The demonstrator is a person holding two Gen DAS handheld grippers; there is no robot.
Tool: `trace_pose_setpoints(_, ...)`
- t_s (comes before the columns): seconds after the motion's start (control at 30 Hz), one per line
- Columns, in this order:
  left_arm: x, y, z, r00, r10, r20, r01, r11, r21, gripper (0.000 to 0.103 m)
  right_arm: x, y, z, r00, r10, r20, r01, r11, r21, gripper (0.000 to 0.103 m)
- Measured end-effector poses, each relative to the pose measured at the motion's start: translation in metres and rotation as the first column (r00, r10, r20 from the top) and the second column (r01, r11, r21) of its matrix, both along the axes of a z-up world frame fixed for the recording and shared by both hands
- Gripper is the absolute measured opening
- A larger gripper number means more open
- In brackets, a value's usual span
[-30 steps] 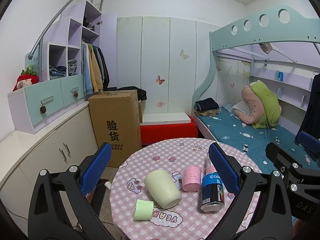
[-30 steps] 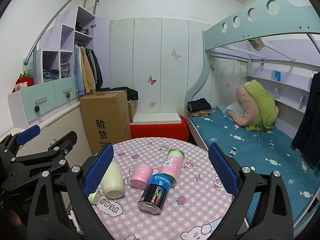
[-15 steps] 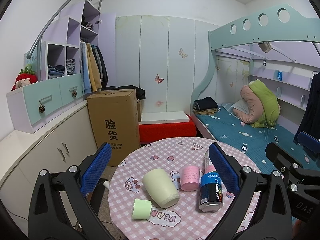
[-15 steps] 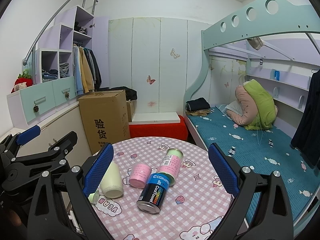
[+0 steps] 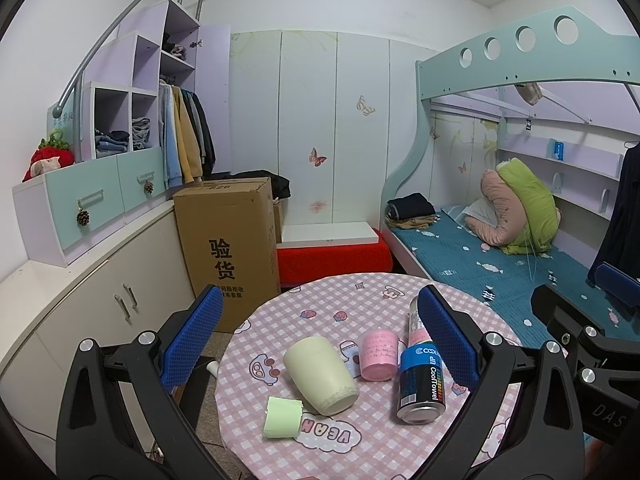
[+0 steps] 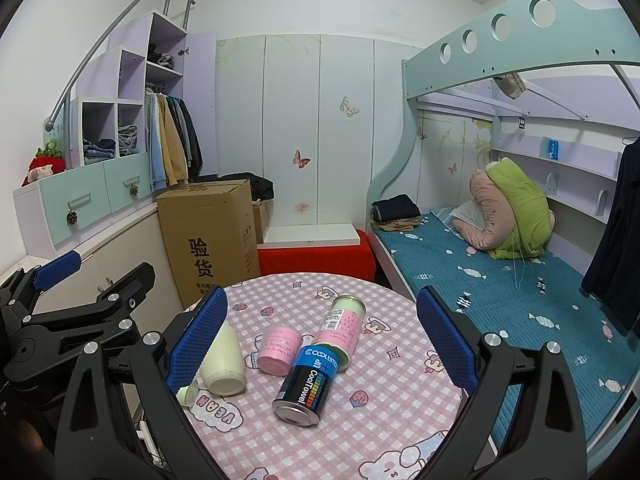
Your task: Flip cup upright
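Observation:
A pale cream cup (image 5: 320, 376) lies on its side on the round pink checked table (image 5: 360, 308), its mouth toward me. It also shows in the right wrist view (image 6: 224, 362), partly behind a finger. My left gripper (image 5: 322, 344) is open and empty, held above the table with the cup between its blue pads. My right gripper (image 6: 322, 344) is open and empty, hovering over the table's middle. Each gripper sees the other at its frame edge.
A small pink cup (image 5: 379, 354), a dark CoolTowel can (image 5: 422, 384) and a pink-labelled can (image 6: 340, 326) lie beside the cream cup. A small green cap (image 5: 282, 417) lies near the front. A cardboard box (image 5: 228, 248), cabinets and a bunk bed (image 5: 480, 264) surround the table.
Both views have shifted slightly; the table and its objects sit a little higher and nearer in frame. Nothing on the table has moved. Both grippers stay open.

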State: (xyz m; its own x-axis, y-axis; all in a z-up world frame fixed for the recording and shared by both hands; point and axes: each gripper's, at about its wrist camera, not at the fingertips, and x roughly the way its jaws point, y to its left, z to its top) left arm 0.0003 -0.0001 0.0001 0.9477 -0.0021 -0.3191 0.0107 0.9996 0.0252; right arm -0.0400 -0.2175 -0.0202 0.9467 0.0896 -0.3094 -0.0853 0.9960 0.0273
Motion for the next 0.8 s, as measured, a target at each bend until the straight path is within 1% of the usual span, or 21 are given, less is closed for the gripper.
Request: trace_pose_setpoints(0.8, 0.0004, 0.0, -0.0002, 1.0, 0.0, -0.003, 0.0, 1.0, 0.0, 0.098, 0.0039, -0.0037, -0.0042, 1.0, -0.001, -0.002, 0.001, 1.0, 0.002, 0.092)
